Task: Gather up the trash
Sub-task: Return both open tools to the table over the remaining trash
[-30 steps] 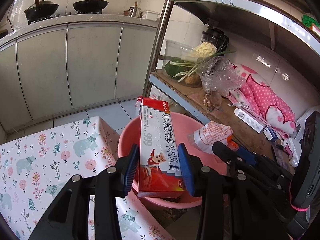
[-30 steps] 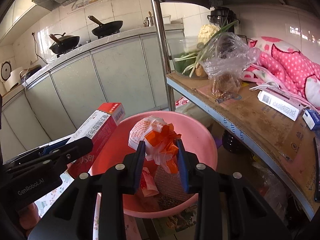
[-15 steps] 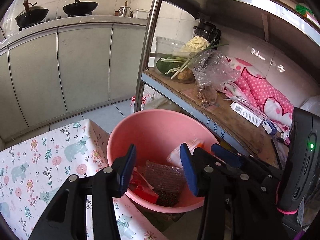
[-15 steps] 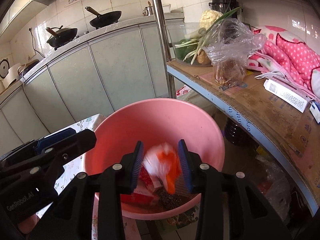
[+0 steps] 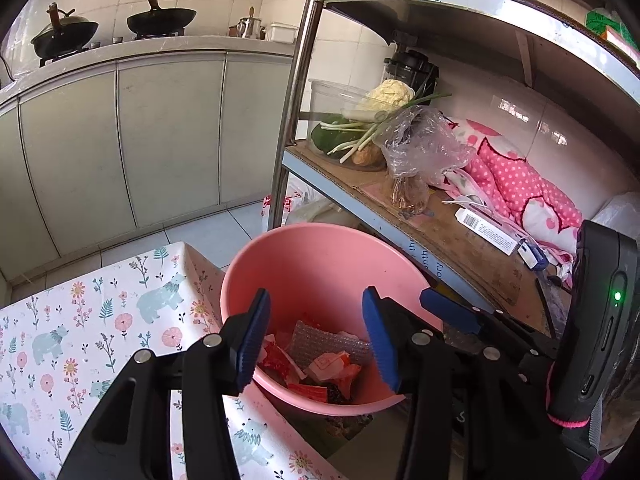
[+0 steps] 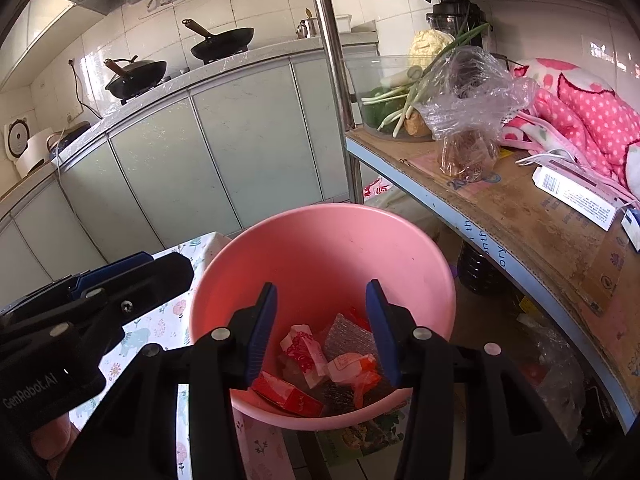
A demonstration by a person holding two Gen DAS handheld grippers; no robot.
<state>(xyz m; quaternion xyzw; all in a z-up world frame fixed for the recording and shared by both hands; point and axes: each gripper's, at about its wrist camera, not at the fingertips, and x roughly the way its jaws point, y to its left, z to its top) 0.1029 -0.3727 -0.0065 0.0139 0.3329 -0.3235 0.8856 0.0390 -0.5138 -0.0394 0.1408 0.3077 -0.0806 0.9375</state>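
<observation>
A pink plastic basin (image 5: 320,256) (image 6: 320,248) stands below both grippers, beside the table corner. At its bottom lie a red medicine box (image 6: 288,394) (image 5: 308,392), an orange-and-white wrapper (image 6: 354,366) (image 5: 332,364), a piece of bubble wrap (image 5: 316,340) (image 6: 348,334) and other scraps. My left gripper (image 5: 316,340) hangs over the basin, its jaws opening with nothing between them. My right gripper (image 6: 322,330) also hangs over the basin, jaws opening and empty. The right gripper's blue finger (image 5: 448,310) shows at the right of the left wrist view.
A table with a floral, bear-print cloth (image 5: 80,340) lies to the left. A metal shelf (image 6: 500,208) to the right holds vegetables, a plastic bag, a pink spotted cloth and a white box. Grey cabinets (image 5: 120,140) with woks on top stand behind.
The red box left my left gripper and the orange wrapper left my right gripper; both now lie in the basin. Both pairs of jaws have spread wider.
</observation>
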